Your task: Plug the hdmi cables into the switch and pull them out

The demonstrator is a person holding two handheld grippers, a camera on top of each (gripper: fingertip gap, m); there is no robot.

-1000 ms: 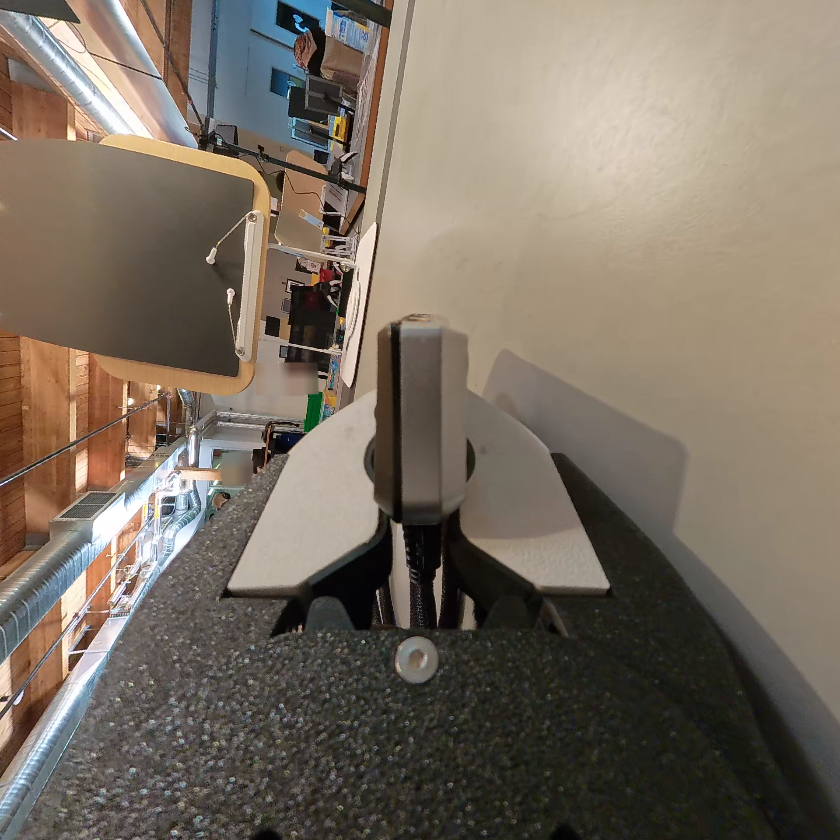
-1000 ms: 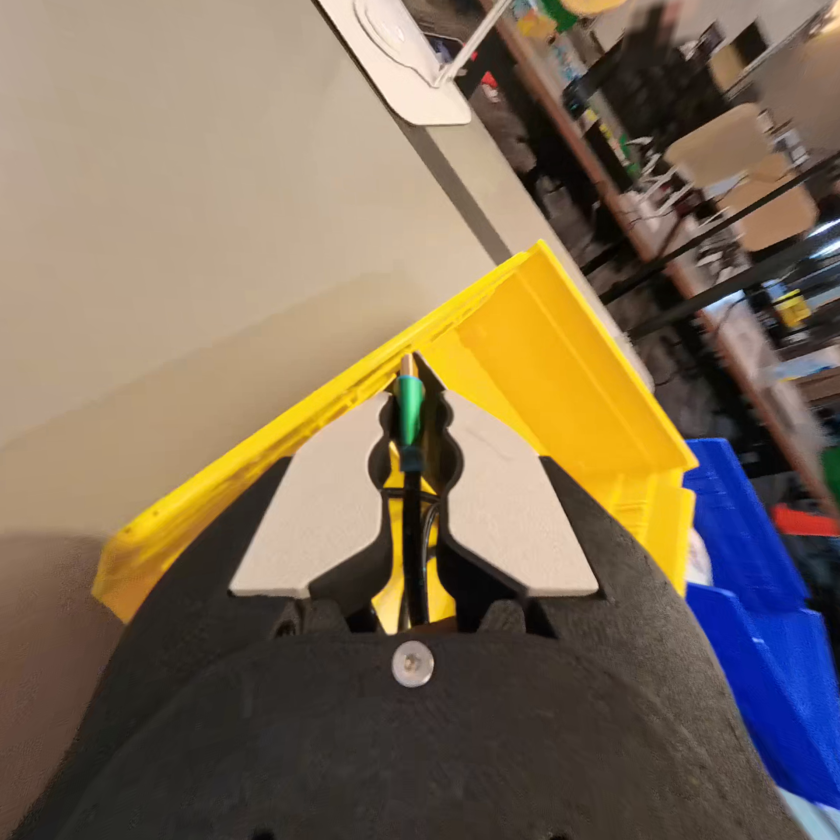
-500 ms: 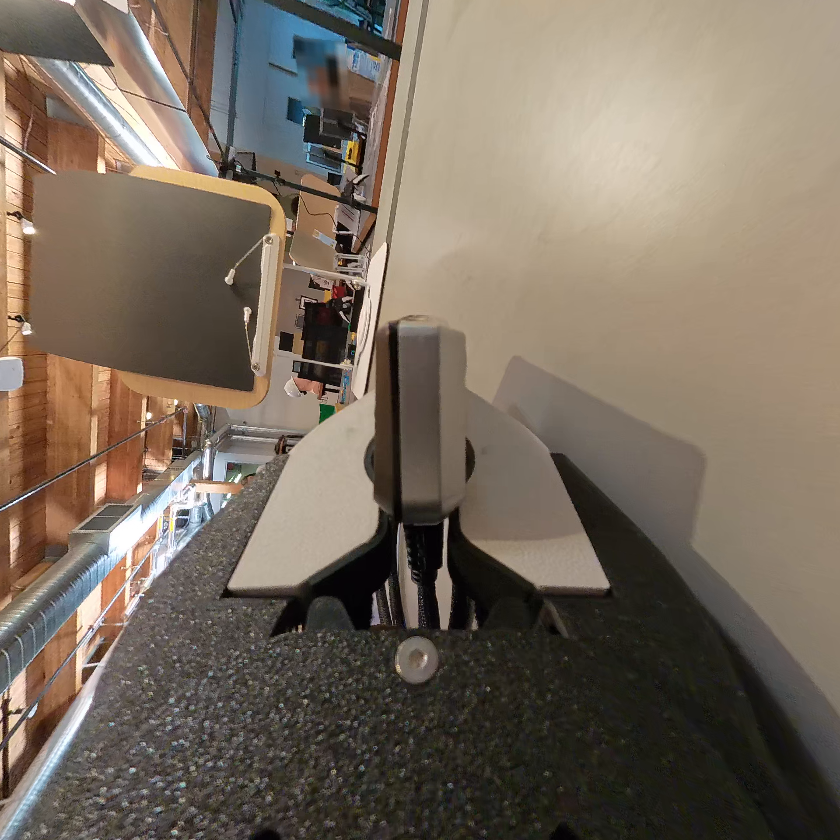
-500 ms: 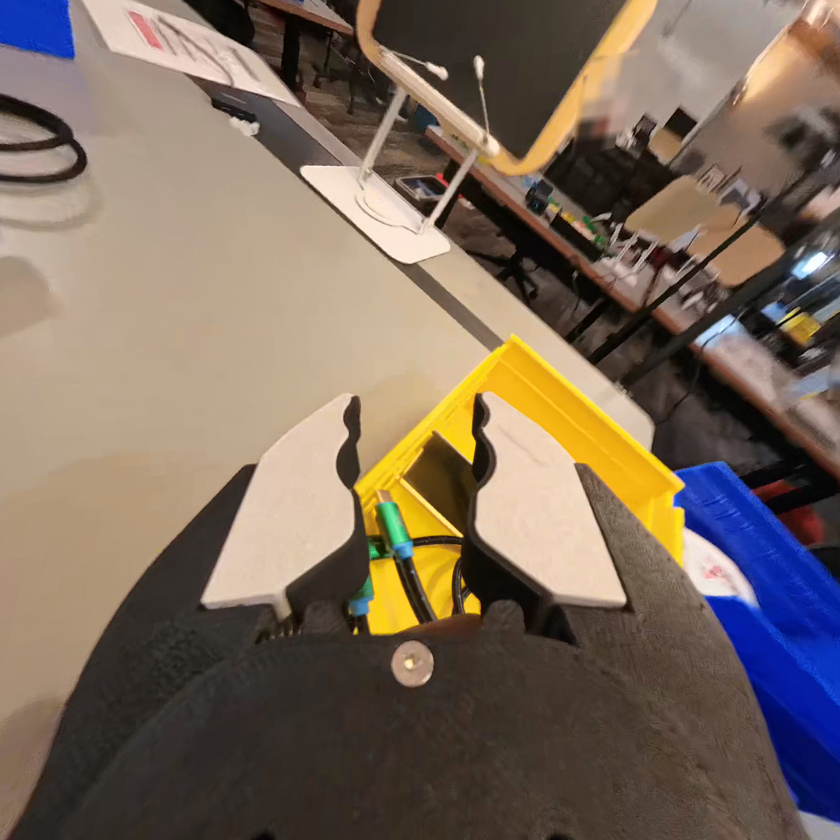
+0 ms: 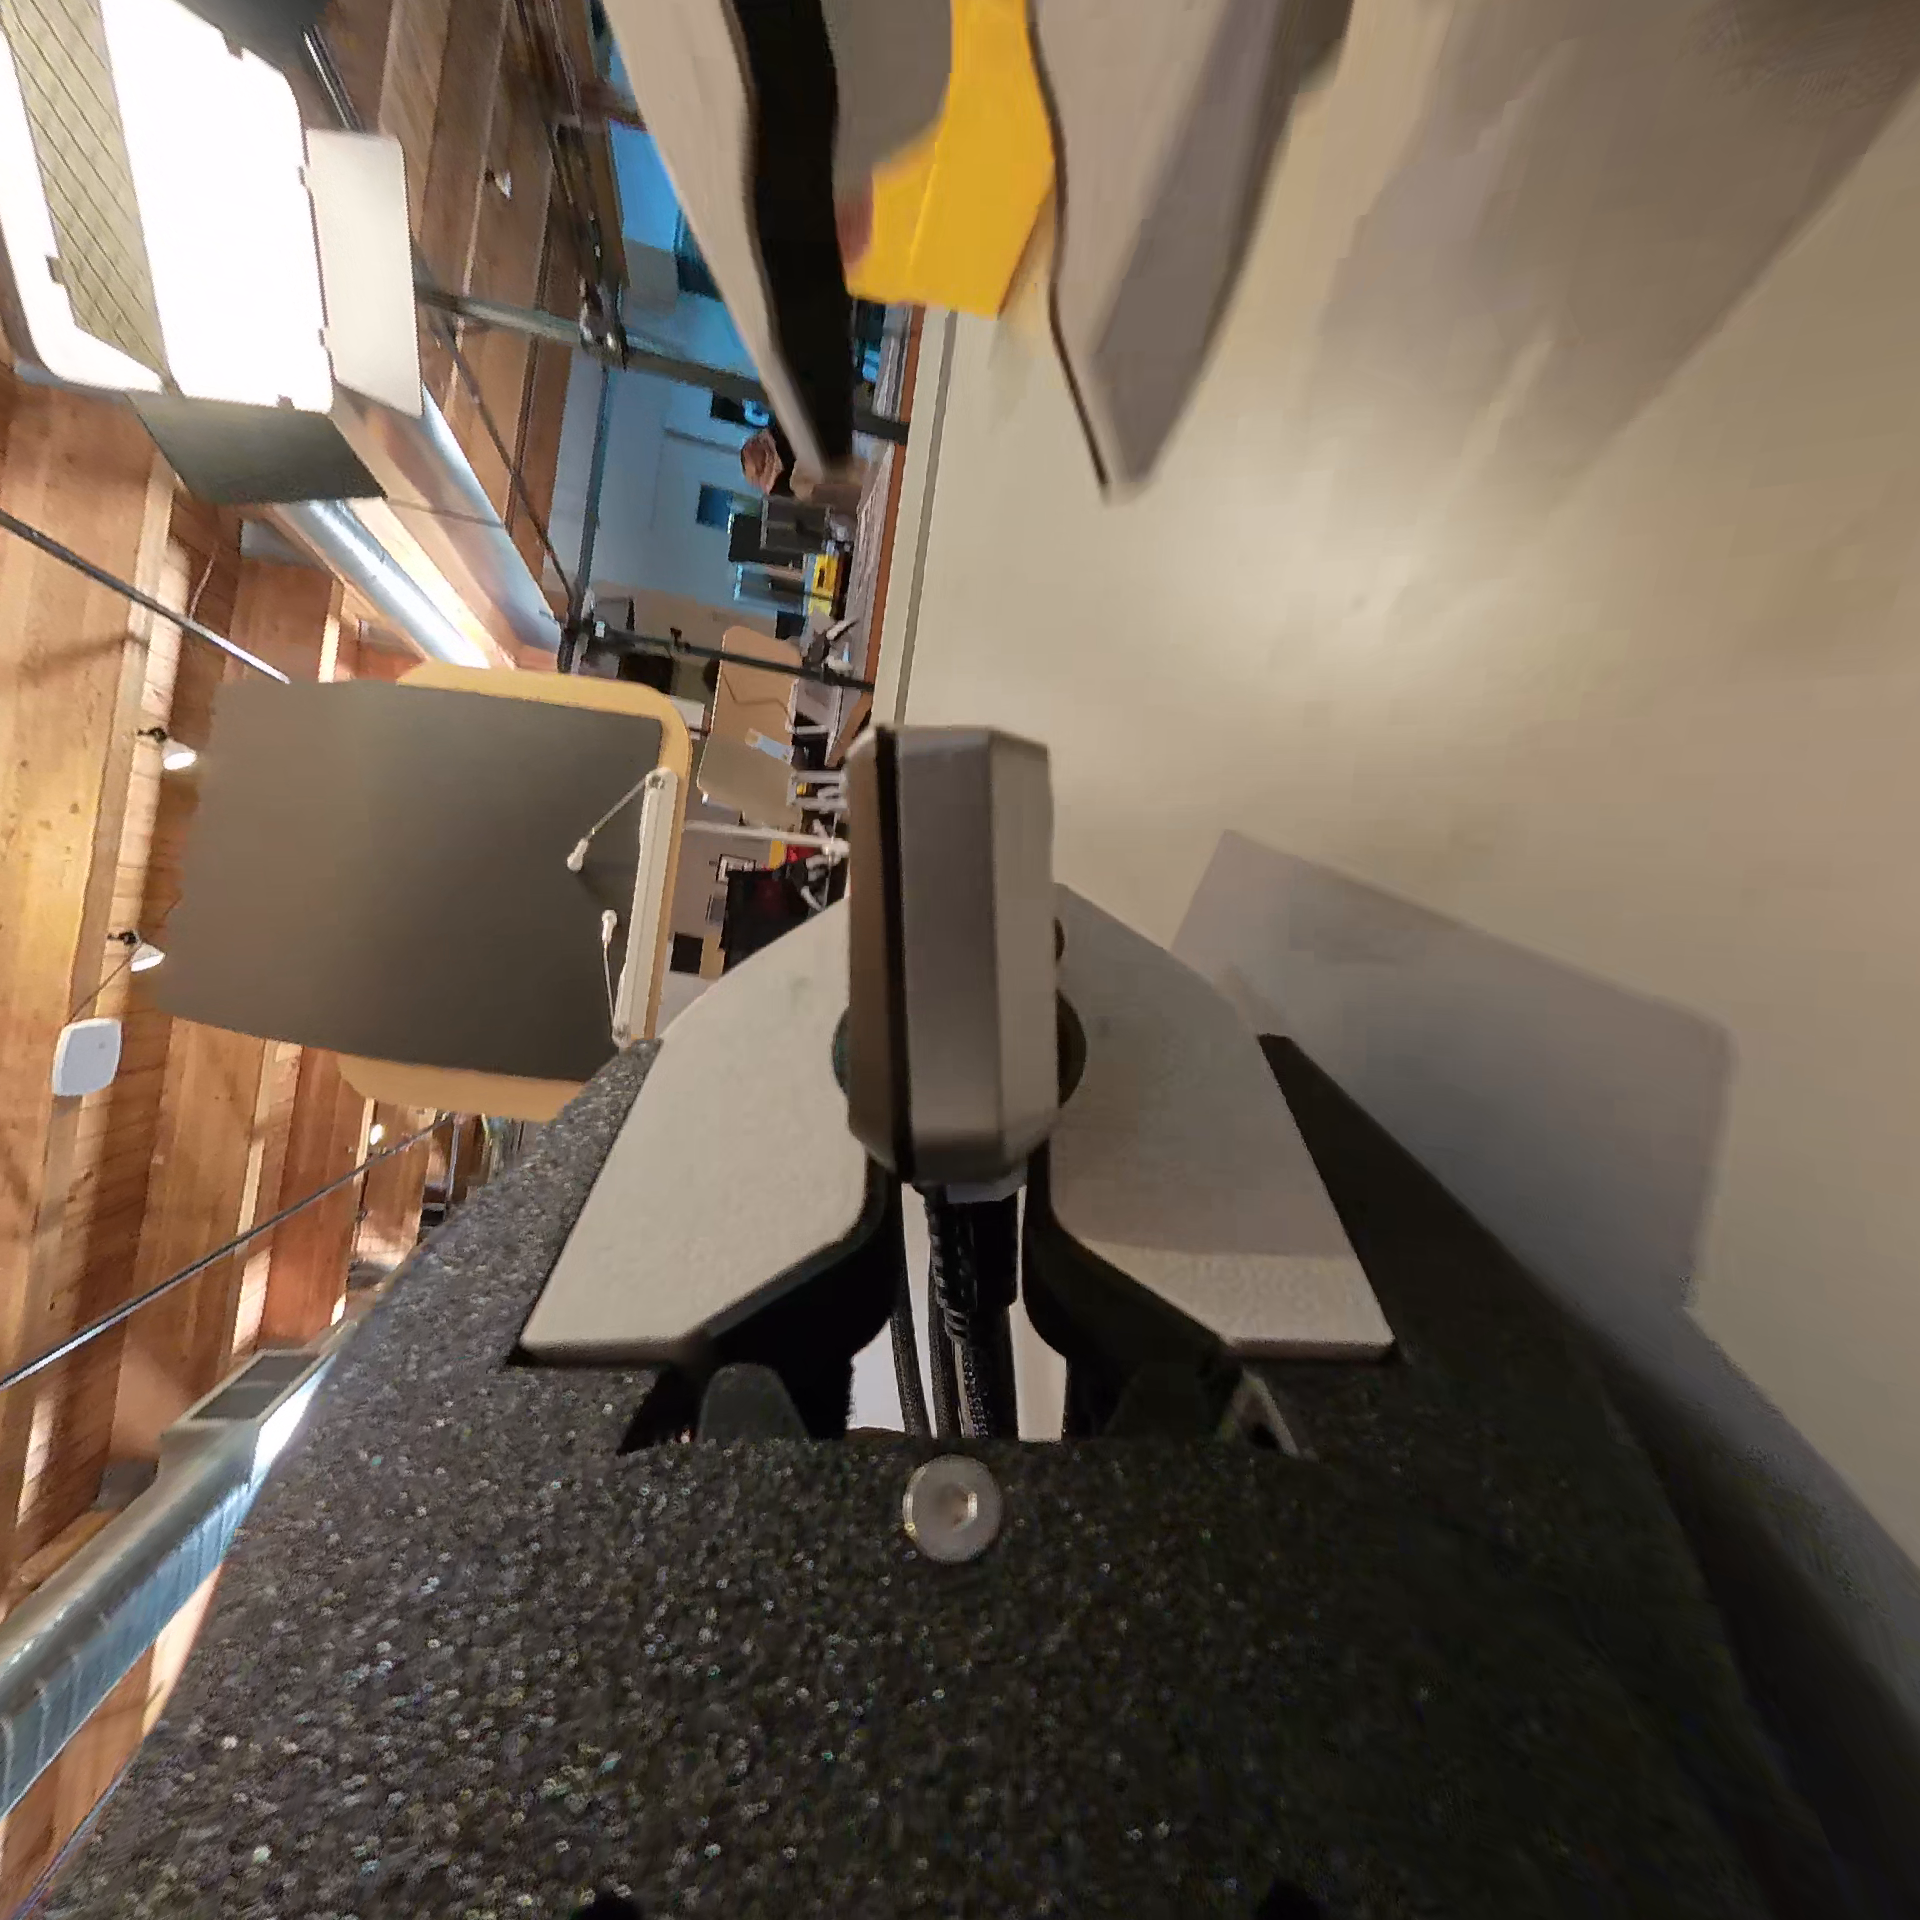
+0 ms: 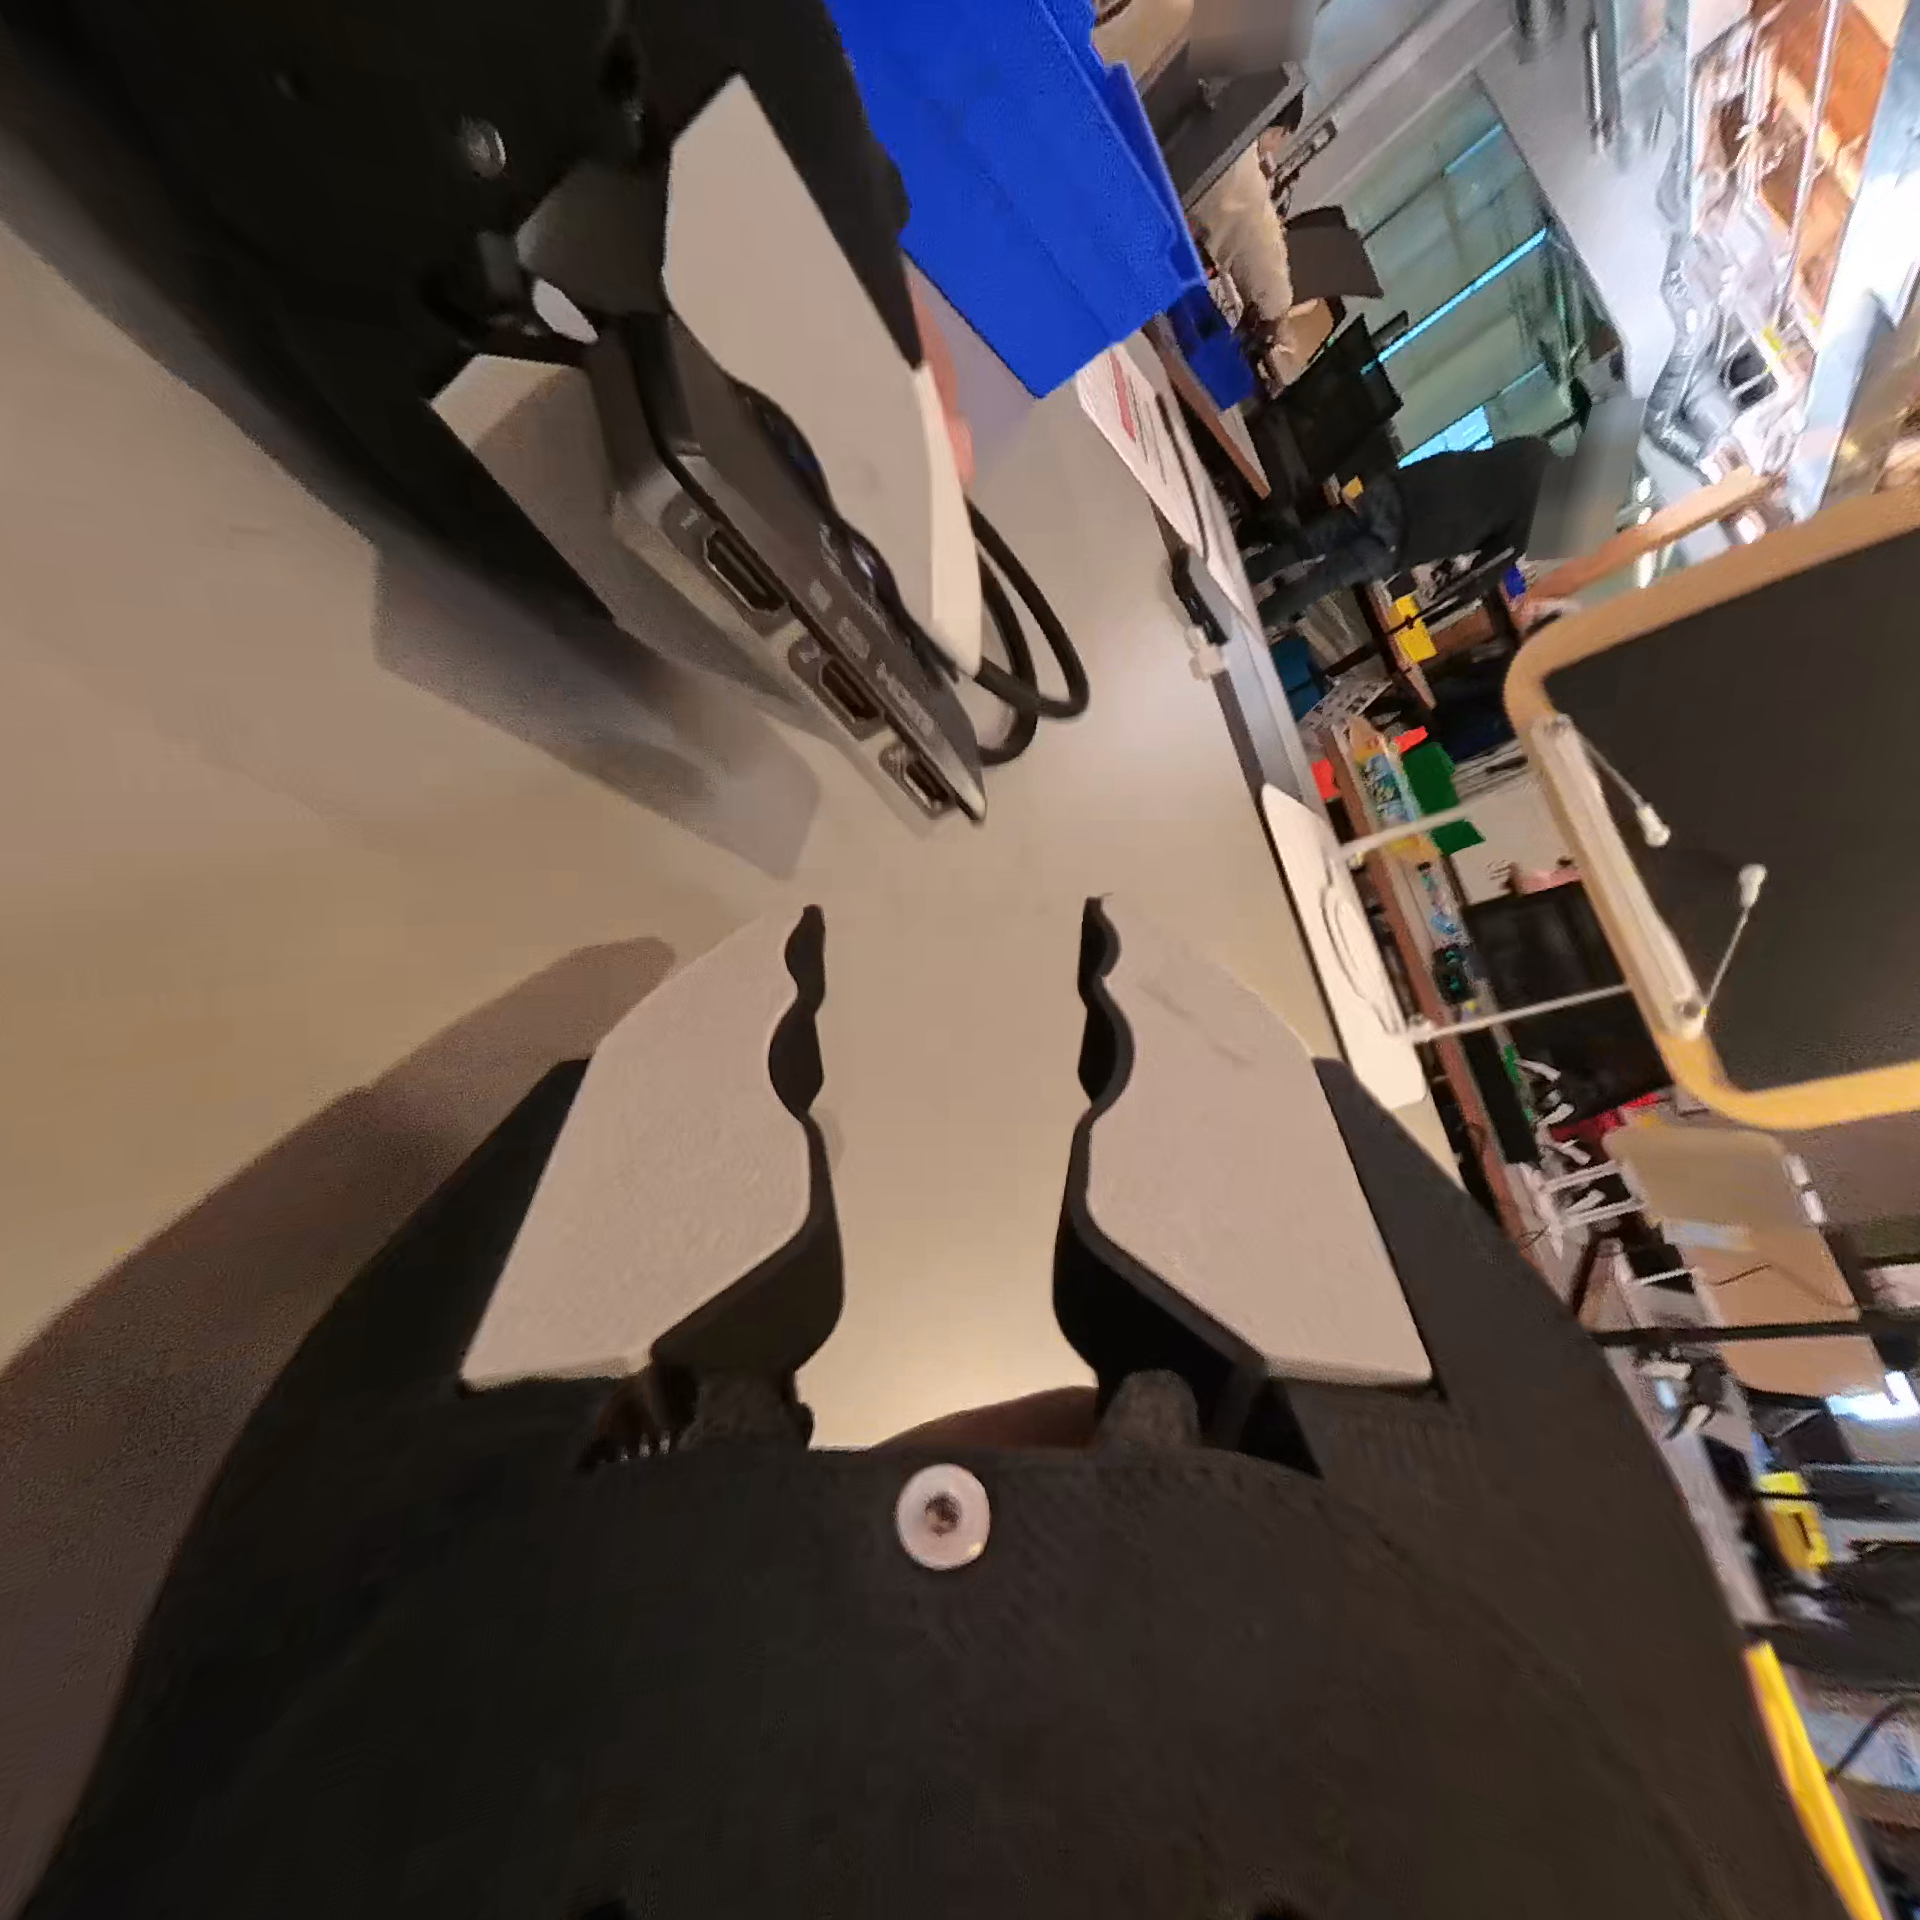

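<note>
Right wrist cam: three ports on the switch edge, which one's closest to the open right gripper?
The end port, at the switch's free corner. It sits lowest in the right wrist view, just above the right gripper; the other two sit farther up the edge.

Left wrist view: rolled a quarter turn, table [image 5: 1455, 623] standing as a wall along the right side, ceiling ducts and timber at left. Mounted behind the left gripper [image 5: 951, 935], looking forward along its fingers, very near the grey switch [image 5: 966, 935] filling the centre. Right gripper [image 5: 935, 208] blurred at the top edge, close by.

Right wrist view: also rolled, table [image 6: 312, 883] at left, room at right. Looking past the right gripper [image 6: 945, 914] toward the same switch [image 6: 790, 613], near, port side facing the lens. Shared by both: switch, tabletop, black board [image 6: 1766, 831] with pale wooden rim.
</note>
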